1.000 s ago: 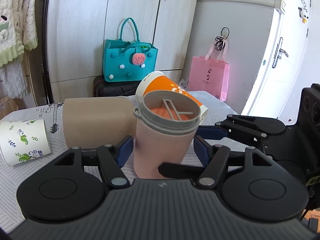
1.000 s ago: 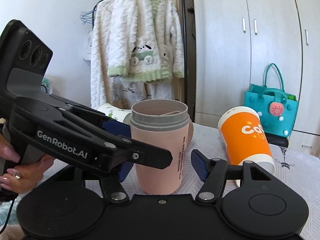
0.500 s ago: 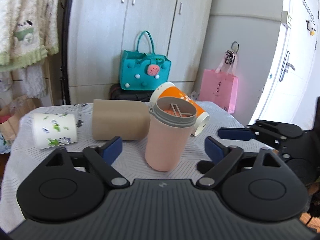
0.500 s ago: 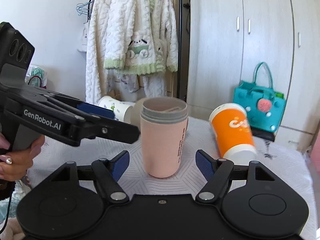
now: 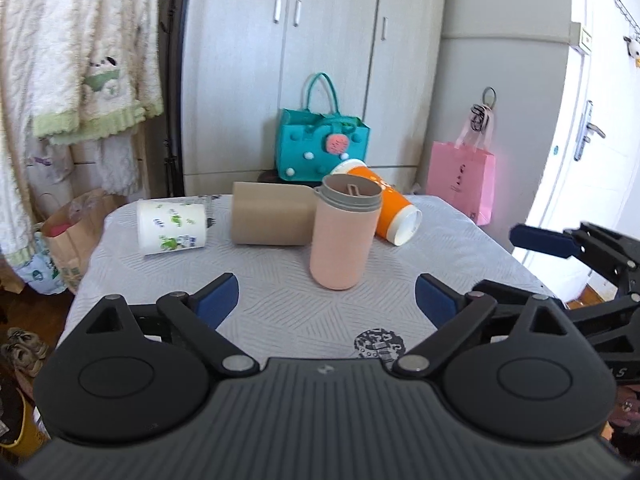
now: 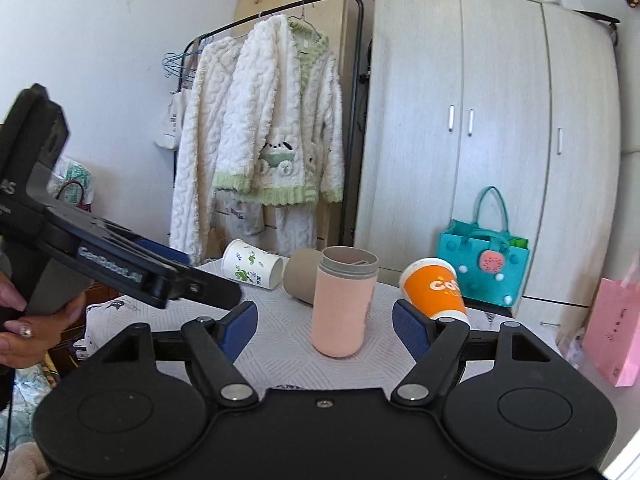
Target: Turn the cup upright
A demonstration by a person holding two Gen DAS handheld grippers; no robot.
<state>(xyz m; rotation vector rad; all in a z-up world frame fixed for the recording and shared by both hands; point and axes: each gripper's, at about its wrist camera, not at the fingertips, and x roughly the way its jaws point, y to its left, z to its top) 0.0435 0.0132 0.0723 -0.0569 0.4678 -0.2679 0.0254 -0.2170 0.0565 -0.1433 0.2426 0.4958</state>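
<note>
A pink cup with a grey rim stands upright on the table; it also shows in the right wrist view. My left gripper is open and empty, drawn back from the cup. My right gripper is open and empty, also short of the cup. Behind it lie a tan cup, an orange cup and a white cup with green print, all on their sides.
The right gripper's fingers show at the right edge of the left wrist view. The left gripper's body and the hand holding it fill the left of the right wrist view. Teal bag, pink bag, wardrobe and hanging robes stand behind the table.
Both grippers have opened wider and pulled back and up from the pink cup, which stays standing upright on the table.
</note>
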